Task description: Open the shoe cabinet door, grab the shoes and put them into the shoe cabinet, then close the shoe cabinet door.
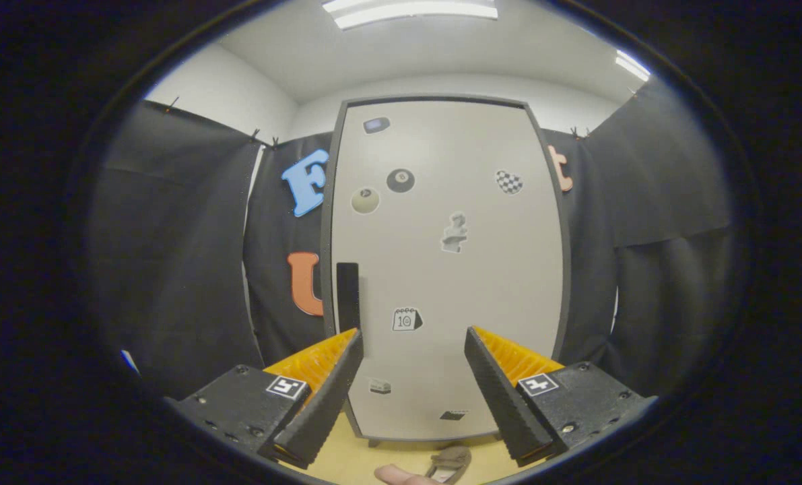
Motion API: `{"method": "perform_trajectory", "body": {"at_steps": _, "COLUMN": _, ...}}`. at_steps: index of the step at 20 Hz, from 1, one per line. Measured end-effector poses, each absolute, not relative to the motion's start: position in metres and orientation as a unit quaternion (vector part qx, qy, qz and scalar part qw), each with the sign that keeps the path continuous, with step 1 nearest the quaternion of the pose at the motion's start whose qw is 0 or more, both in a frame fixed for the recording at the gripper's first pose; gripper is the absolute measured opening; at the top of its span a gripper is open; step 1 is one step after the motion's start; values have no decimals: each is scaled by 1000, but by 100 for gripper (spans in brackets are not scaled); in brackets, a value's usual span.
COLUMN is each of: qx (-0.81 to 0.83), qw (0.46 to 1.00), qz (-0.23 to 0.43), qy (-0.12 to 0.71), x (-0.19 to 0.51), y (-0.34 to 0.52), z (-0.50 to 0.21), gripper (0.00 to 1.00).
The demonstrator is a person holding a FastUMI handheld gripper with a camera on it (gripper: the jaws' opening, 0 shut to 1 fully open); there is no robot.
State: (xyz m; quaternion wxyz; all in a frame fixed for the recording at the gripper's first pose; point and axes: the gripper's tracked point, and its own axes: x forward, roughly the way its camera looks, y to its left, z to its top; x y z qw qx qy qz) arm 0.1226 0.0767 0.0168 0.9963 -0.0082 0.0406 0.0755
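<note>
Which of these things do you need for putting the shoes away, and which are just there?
Needed:
- shoe cabinet door, shut
- its dark handle
- shoe on the floor
- gripper, fingers open, holding nothing

Just there:
- stickers on the door
- black cloth wall
- ceiling lights

Hung black cloth from small clips on both sides, with white walls rising above it. Glowed under two long lights set in a white ceiling. Lay on a pale yellow floor.
</note>
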Motion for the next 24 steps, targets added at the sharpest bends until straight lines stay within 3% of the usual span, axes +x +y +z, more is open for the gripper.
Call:
{"method": "perform_trajectory", "body": {"at_steps": 13, "qx": 34, "qw": 982, "qz": 176, "qy": 61, "x": 198, "y": 151, "z": 5, "gripper": 99}}
{"method": "perform_trajectory", "body": {"at_steps": 15, "qx": 28, "qw": 983, "qz": 162, "qy": 82, "x": 206, "y": 153, "z": -2, "gripper": 98}}
{"method": "perform_trajectory", "body": {"at_steps": 19, "qx": 52, "qw": 980, "qz": 155, "qy": 115, "x": 225, "y": 164, "z": -7, "gripper": 83}}
{"method": "perform_trajectory", "body": {"at_steps": 22, "qx": 37, "qw": 979, "qz": 161, "qy": 117, "x": 231, "y": 172, "z": -6, "gripper": 43}}
{"method": "perform_trajectory", "body": {"at_steps": 24, "qx": 10, "qw": 983, "qz": 147, "qy": 113, "x": 235, "y": 171, "z": -9, "gripper": 42}}
